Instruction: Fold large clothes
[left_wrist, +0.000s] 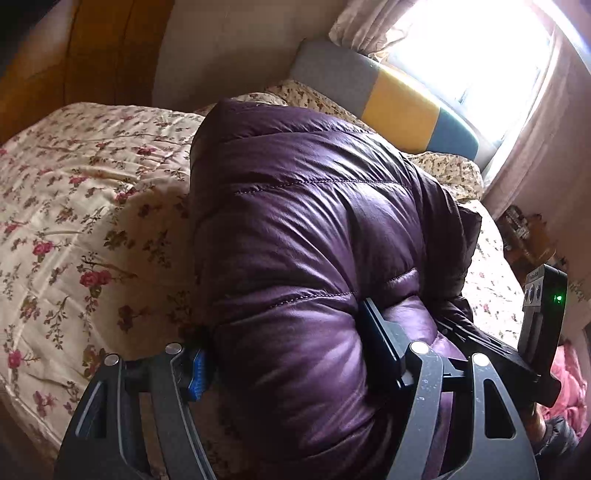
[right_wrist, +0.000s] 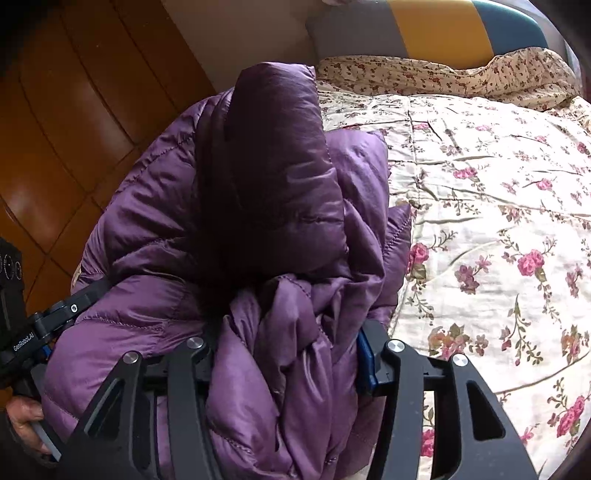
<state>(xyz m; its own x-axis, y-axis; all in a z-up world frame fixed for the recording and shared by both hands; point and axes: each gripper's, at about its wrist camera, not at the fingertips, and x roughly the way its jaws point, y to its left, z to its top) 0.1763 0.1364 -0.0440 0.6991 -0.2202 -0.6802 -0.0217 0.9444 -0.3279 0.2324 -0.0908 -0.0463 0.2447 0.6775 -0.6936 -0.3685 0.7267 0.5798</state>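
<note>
A shiny purple puffer jacket (left_wrist: 314, 206) lies bunched in a thick folded bundle on the flowered bed. My left gripper (left_wrist: 290, 354) straddles its near end; the padding bulges between the blue pad (left_wrist: 197, 369) and the other finger (left_wrist: 380, 339), which dents it. In the right wrist view the jacket (right_wrist: 258, 184) rises in a tall fold. My right gripper (right_wrist: 288, 354) has crumpled purple fabric packed between its fingers, against the blue pad (right_wrist: 365, 362). The two grippers hold the bundle side by side.
A cream quilt with red roses (right_wrist: 498, 221) covers the bed. A grey, yellow and teal headboard (left_wrist: 399, 96) and flowered pillows (right_wrist: 461, 74) lie beyond. Wooden floor (right_wrist: 74, 129) runs along the bed's side. A bright curtained window (left_wrist: 480, 55) is at the far right.
</note>
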